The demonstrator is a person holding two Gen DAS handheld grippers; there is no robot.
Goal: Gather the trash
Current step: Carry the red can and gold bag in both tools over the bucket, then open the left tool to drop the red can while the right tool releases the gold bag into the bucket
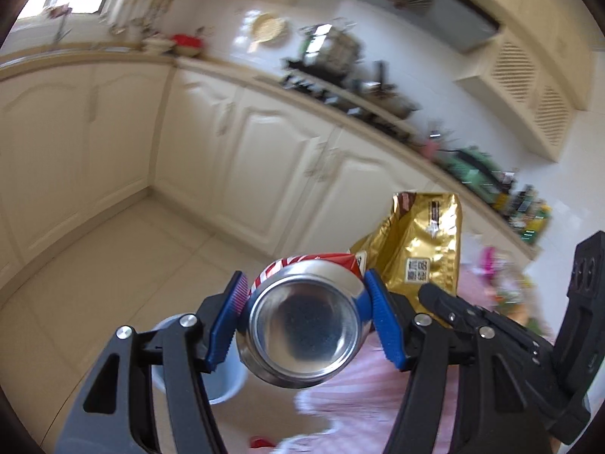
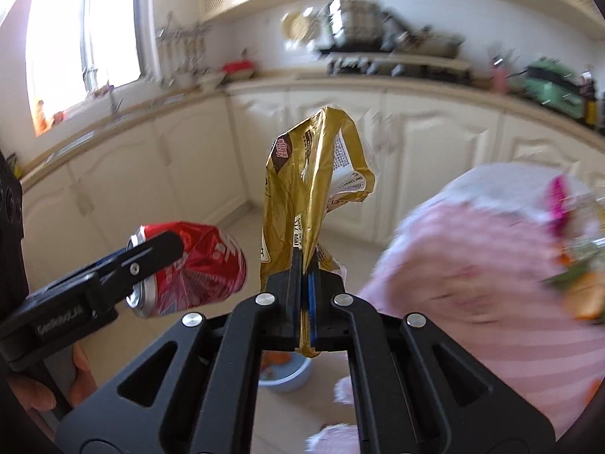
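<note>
Item: your left gripper (image 1: 306,317), jaws part-open, clamped across a dented red can (image 1: 302,325), base toward the lens.
Item: your right gripper (image 2: 307,283), jaws nearly closed, pinching a gold wrapper (image 2: 310,189).
Both are held clear over the floor; a pale blue bin (image 2: 287,374) lies below, probably their destination.

A pale tiled floor (image 1: 113,257) carries a light blue bin (image 2: 291,376). Beside it, a pink striped cloth (image 2: 472,272) covers the counter.
</note>
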